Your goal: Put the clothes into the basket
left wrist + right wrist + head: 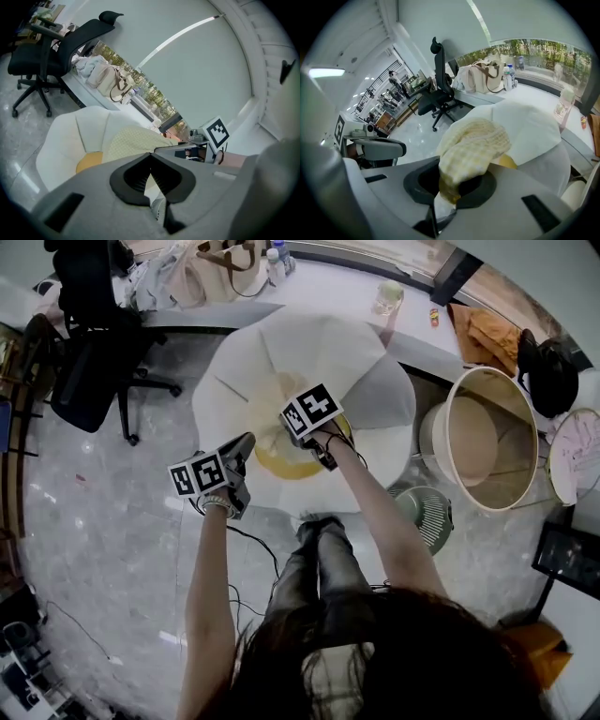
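A pale yellow checked garment (471, 145) hangs bunched from my right gripper (450, 187), which is shut on it above a white chair (328, 343) with a yellow cushion (291, 465). In the left gripper view the same garment (133, 140) stretches from the right gripper (187, 151) to my left gripper (150, 154), whose jaw tips are closed on the cloth's near edge. In the head view the left gripper (247, 441) is at the chair's front left and the right gripper (286, 427) is over the seat. The round cream basket (487, 442) stands on the floor to the chair's right.
A floor fan (427, 512) sits between the chair and my legs. A black office chair (89, 352) stands at the left. A long white counter (309, 282) with bags and bottles runs behind the chair. A second round white container (574, 456) is at the far right.
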Motion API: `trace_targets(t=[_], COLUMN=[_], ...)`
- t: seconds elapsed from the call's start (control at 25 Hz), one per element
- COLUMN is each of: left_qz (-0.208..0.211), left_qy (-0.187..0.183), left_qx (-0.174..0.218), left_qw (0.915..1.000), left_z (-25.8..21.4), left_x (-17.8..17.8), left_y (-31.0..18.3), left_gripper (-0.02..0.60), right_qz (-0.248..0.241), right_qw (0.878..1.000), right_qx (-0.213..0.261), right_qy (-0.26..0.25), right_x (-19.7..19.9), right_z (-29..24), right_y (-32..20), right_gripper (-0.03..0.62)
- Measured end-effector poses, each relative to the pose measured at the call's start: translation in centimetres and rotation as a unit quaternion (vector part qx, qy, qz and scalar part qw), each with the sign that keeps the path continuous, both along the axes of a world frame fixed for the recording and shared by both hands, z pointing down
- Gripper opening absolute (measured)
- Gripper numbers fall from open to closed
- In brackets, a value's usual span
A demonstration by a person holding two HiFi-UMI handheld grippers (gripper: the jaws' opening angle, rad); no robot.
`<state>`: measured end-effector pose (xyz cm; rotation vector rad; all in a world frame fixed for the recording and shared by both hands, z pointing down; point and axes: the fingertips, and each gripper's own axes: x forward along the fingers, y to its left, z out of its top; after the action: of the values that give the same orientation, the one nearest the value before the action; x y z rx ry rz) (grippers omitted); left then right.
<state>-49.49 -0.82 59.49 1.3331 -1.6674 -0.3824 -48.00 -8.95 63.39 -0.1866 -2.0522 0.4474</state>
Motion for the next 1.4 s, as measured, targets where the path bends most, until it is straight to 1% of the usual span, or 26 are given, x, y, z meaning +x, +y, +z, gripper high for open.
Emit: trace_targets(t=[0.2,0.4,0.52,0.64,0.88,1.08,1.4], left_qz=[-0.004,-0.002,0.002,0.013,-0.001,0.015,0.026], left_qy=[-0.016,-0.016,-0.021,-0.03,-0.026,-0.029,-0.027], left_qx=[0.01,0.009,0.013,0.019,0.046,0.063,0.085], left_qw=[0.9998,0.9998,0.9997,0.9993,0.9986,0.9975,0.9957], left_z=[-2.2,-3.5,-4.5,-5.4,-6.9,-8.4,-9.2], left_x=[0.3,0.9,1.0,1.8,3.2,4.8,6.5], left_y=[0.7,1.1,0.8,0.6,-0.7,-1.5,-2.4], left_gripper=[0.011,0.011,0.011,0.011,0.011,0.011,0.011], right_qz=[0.029,0.049,0.055,0.065,0.096,0.127,0.149], right_qw=[0.999,0.999,0.998,0.997,0.994,0.99,0.987], right_qx=[-0.004,-0.003,0.003,-0.004,-0.017,-0.021,-0.013], right_qy=[-0.012,-0.02,-0.028,-0.036,-0.049,-0.051,-0.064], right_x=[1.4,2.3,2.6,3.4,5.5,7.5,9.5], right_z=[-1.9,-4.0,-5.3,-6.2,-7.5,-8.1,-9.1], right_y=[-0.3,-0.9,-1.4,-1.3,-1.7,-2.2,-2.7], right_gripper=[0.048,0.048,0.048,0.048,0.048,0.048,0.048])
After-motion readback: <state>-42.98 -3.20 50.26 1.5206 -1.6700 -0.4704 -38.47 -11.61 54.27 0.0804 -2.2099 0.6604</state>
